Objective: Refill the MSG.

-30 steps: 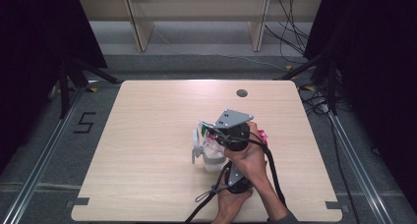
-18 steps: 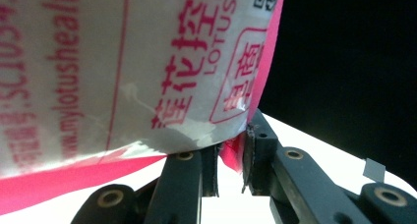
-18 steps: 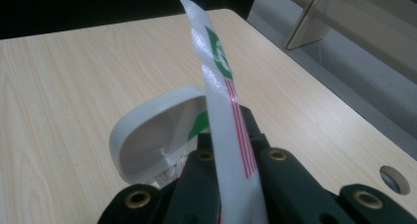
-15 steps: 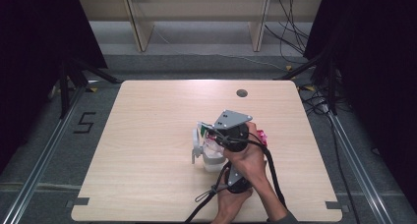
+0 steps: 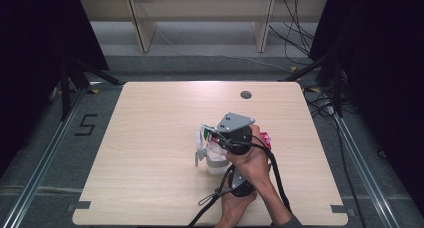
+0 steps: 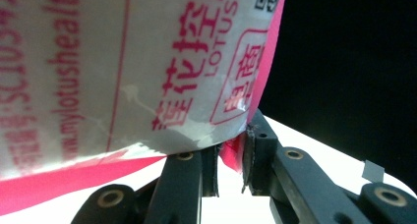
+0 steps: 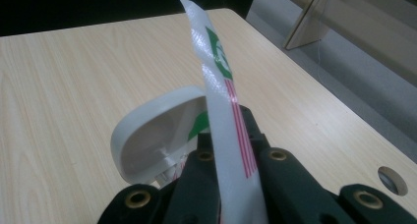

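Observation:
A white wipes packet (image 6: 123,62) with pink print and a pink edge lies right of the table's middle (image 5: 216,160). My left gripper (image 6: 230,165) is shut on its pink bottom seam. Its round white flip lid (image 7: 152,130) stands open, on the packet's left side (image 5: 200,149). My right gripper (image 7: 227,130) is shut on a white seal strip (image 7: 216,76) with a green mark and red stripes. The strip rises straight out of the jaws. In the high view the right gripper (image 5: 216,134) sits under its grey plate, and the person's hands cover most of the packet.
The wooden table (image 5: 150,138) has bare room to the left and behind the packet. A round cable hole (image 5: 245,94) sits near the far edge (image 7: 392,180). Black cables (image 5: 275,178) trail off the near edge. A shelf's legs (image 5: 142,28) stand beyond the table.

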### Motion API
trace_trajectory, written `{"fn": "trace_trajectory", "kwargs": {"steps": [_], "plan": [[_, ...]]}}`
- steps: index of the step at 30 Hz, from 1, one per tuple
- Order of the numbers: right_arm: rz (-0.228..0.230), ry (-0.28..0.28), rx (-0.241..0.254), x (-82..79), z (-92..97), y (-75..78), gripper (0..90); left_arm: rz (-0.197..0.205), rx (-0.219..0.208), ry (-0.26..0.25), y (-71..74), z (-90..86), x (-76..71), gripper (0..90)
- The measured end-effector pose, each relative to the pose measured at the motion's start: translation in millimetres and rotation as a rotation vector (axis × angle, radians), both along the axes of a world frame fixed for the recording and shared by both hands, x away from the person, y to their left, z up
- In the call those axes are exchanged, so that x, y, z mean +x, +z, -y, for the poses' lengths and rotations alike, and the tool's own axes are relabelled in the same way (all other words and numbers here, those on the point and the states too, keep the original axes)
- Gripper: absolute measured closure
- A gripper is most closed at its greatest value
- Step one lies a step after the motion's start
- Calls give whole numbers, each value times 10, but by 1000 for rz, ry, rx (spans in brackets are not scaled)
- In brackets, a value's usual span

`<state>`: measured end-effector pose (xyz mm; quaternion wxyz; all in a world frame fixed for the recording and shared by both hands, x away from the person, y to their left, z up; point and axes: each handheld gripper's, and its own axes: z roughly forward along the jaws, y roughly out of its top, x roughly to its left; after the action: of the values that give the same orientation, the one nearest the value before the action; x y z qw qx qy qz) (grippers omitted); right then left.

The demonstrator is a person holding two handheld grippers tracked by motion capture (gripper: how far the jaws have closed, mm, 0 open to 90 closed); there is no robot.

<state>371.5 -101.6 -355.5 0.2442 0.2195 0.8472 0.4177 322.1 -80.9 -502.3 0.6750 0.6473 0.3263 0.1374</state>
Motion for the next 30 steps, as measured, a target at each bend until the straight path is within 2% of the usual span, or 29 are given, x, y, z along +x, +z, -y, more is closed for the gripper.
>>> {"fn": "trace_trajectory", "kwargs": {"steps": [1,2,3,8,9,10,11,12,13,14,15,16,17,18,22,23,25,30], "plan": [[-1,0,1,-1,2,4,900,-3,-28,9,-1,20,-2,785],[-1,1,1,2,3,4,900,-1,4,1,-2,-2,2,785],[-3,0,1,4,3,0,900,-3,11,2,-2,-4,4,785],[-12,-3,3,-8,-1,4,900,-5,-1,1,3,-2,3,785],[1,2,0,-1,-1,3,900,-5,0,-3,6,-2,0,785],[-2,-1,0,-6,-2,7,900,-7,-54,20,9,46,-5,785],[-3,2,0,-9,-1,10,900,33,130,-7,6,-78,24,785],[-1,3,2,-8,1,14,900,32,154,-21,13,-97,29,785],[-3,6,1,-8,6,19,900,27,136,-25,16,-89,28,785],[-1,2,4,-14,3,19,900,-4,-28,3,19,26,-1,785],[1,-1,2,-17,3,23,900,30,129,-22,19,-83,22,785],[6,3,0,-17,1,26,900,33,143,-24,21,-92,23,785],[6,4,1,-17,2,28,900,29,135,-21,20,-88,22,785],[6,6,0,-13,3,25,900,0,1,-2,16,4,-2,785],[-6,-6,-3,17,19,-3,900,-4,8,-6,1,12,-7,785],[-11,-2,1,19,28,-2,900,19,124,-20,2,-64,13,785],[-14,-22,11,11,34,2,900,28,149,-36,3,-74,18,785],[-10,-15,10,12,37,7,900,31,139,-33,9,-72,10,785]]}}
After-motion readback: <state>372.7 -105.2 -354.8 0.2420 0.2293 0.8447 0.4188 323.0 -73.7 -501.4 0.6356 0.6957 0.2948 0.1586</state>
